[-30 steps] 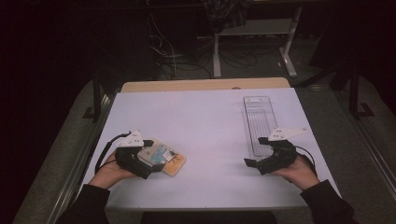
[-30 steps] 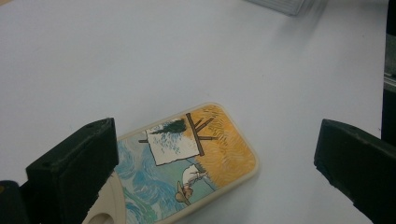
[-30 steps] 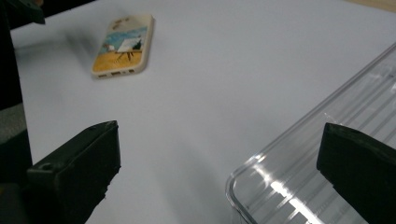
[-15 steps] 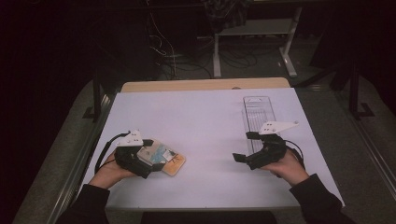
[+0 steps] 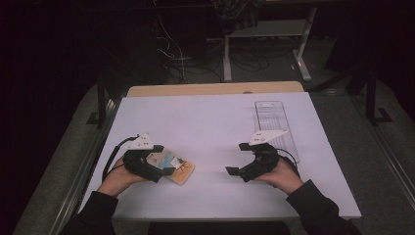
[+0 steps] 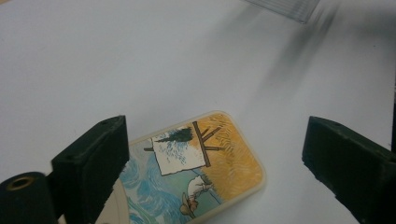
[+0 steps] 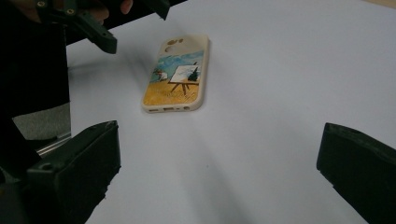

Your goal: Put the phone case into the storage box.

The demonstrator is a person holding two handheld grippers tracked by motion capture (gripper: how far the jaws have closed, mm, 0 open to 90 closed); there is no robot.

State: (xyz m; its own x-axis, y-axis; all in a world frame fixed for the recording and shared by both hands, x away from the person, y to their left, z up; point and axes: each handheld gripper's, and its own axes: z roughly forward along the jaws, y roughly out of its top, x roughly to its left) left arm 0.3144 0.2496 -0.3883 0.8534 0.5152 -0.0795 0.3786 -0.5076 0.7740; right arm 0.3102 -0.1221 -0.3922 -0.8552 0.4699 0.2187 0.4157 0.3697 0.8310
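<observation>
High view: my right tongs [image 5: 236, 159], gaping and empty, have slid toward the phone case [image 5: 177, 166]; left tongs [image 5: 165, 160] just narrowed slightly, straddling it ungripped.

A phone case [image 5: 174, 166] lies flat on the white table [image 5: 205, 127], printed side up, near the table's front left part. It is cream-edged with rounded corners and carries a painted scene: a small canvas on a wooden easel, blue swirling sky, golden-orange ground, and a little figure in a hat. Camera cut-outs sit at one short end; port holes line the other short edge. In the high view it lies at a slant, its orange end toward the table's middle
</observation>
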